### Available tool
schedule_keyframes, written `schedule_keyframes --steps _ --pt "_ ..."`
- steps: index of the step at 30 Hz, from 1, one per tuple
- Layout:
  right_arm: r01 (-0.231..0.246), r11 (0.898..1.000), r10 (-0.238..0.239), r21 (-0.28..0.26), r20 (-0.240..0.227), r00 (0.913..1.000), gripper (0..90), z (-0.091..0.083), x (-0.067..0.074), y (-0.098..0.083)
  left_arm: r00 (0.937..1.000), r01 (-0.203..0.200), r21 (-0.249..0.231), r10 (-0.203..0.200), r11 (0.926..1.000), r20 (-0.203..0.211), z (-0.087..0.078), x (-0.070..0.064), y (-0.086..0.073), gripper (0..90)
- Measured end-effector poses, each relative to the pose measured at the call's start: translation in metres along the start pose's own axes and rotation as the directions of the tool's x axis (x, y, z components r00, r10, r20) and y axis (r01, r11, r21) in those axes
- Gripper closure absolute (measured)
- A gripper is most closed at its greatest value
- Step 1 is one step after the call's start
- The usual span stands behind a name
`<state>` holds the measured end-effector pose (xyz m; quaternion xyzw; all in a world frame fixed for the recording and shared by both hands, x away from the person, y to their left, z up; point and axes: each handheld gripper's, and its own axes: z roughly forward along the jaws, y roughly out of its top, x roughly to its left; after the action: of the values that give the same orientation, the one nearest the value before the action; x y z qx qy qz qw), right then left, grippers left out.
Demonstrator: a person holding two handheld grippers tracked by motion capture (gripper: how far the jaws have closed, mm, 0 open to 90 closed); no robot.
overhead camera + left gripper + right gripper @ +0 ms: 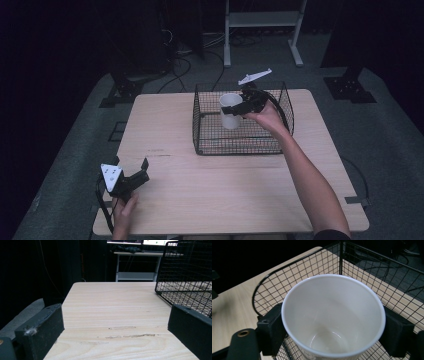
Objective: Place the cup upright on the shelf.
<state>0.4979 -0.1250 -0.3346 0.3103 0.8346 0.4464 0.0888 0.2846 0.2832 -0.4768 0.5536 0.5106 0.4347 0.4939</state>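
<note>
The right gripper (239,110), its jaws closed on the rim of an empty white cup (230,111), is holding it upright inside the wire basket (243,145) at the table's (165,130) far side, release seemingly remaining, while the left gripper (141,169) is resting wide open and empty near the left corner.
</note>
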Motion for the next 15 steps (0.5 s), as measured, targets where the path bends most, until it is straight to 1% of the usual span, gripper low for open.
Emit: schedule_keyframes --steps 6,8,12,15 --pt "-0.011 1.0 0.011 0.012 0.0 0.9999 18.8 0.009 -0.005 -0.003 1.0 0.0 0.001 0.0 1.0 -0.001 0.0 0.0 0.0 0.0" --pt "-0.026 0.999 0.027 0.028 -0.007 0.9996 18.8 0.017 -0.007 -0.004 1.0 0.0 0.0 0.0 1.0 -0.001 0.0 0.0 0.0 0.0" --pt "-0.035 0.999 0.036 0.031 -0.025 0.9991 18.8 0.024 -0.008 -0.003 1.0 -0.001 0.0 0.001 1.0 -0.001 0.0 0.0 0.0 0.0" --pt "-0.037 0.999 0.038 0.032 -0.028 0.9989 18.8 0.028 -0.008 -0.002 1.0 -0.001 0.001 0.001 1.0 -0.001 0.0 0.0 0.0 0.0"
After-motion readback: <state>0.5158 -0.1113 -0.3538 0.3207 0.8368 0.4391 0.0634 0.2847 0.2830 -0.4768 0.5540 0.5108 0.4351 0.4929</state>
